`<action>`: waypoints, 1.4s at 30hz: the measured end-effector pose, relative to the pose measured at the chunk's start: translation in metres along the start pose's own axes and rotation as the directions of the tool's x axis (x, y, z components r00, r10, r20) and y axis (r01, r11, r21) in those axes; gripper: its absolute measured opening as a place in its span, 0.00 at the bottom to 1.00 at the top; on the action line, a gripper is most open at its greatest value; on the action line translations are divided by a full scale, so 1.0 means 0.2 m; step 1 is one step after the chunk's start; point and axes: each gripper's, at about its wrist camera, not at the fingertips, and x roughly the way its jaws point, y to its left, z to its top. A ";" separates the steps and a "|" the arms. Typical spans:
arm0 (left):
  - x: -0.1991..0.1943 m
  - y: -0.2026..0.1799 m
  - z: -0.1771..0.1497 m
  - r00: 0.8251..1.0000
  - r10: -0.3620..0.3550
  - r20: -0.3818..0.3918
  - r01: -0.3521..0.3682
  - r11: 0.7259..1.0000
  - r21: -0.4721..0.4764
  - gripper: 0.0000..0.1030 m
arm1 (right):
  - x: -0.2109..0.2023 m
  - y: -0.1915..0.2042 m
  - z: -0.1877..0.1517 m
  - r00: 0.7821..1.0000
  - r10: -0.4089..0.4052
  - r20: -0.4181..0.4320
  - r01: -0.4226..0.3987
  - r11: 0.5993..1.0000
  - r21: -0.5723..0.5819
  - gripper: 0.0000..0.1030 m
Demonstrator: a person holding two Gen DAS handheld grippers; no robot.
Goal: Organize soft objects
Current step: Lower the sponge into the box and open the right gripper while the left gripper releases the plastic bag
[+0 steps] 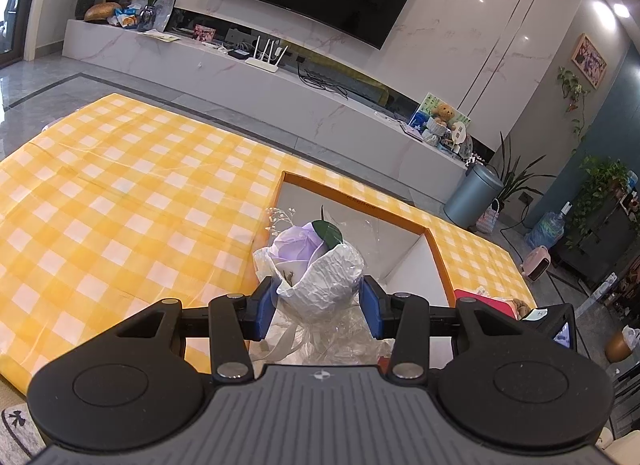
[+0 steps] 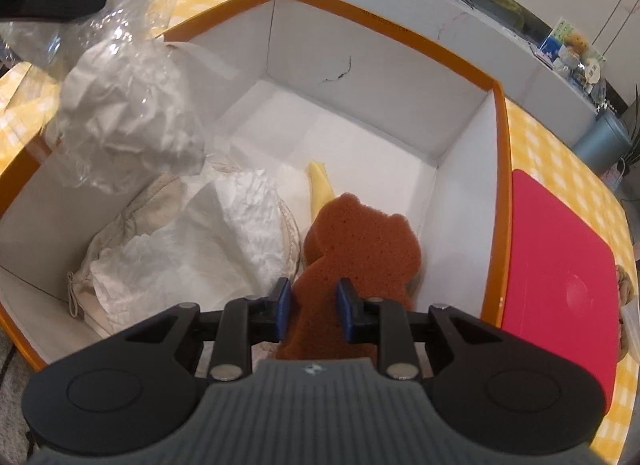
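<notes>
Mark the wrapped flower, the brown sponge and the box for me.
Wrapped flower (image 1: 298,243): left wrist view, on the purple bloom.
Brown sponge (image 2: 360,241): right wrist view, on its upper body.
Box (image 2: 384,21): right wrist view, on the far orange rim.

Yellow-white checked cloth (image 1: 120,185), orange-rimmed white box (image 2: 384,21), brown sponge (image 2: 360,241), lilac rose (image 1: 298,243)

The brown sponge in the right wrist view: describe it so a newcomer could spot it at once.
Find the orange-rimmed white box on the checked cloth. Near its right wall, the brown sponge stands pinched in the right gripper. Unlike the crumpled white paper and yellow piece beside it, it is porous and animal-shaped.
</notes>
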 end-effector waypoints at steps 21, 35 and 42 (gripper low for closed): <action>0.19 -0.14 -0.02 0.998 -0.030 -0.050 0.034 0.996 0.087 0.49 | -0.37 -0.29 -0.09 0.958 0.121 0.261 -0.169 0.971 0.170 0.67; 0.27 -0.33 -0.15 0.945 0.328 0.019 -0.311 0.876 0.368 0.89 | -0.37 -0.29 -0.10 0.954 0.130 0.268 -0.176 0.972 0.155 0.67; 0.16 -0.38 -0.20 0.909 0.365 0.200 -0.417 0.789 0.451 0.96 | -0.40 -0.29 -0.11 0.953 0.107 0.284 -0.157 0.974 0.161 0.73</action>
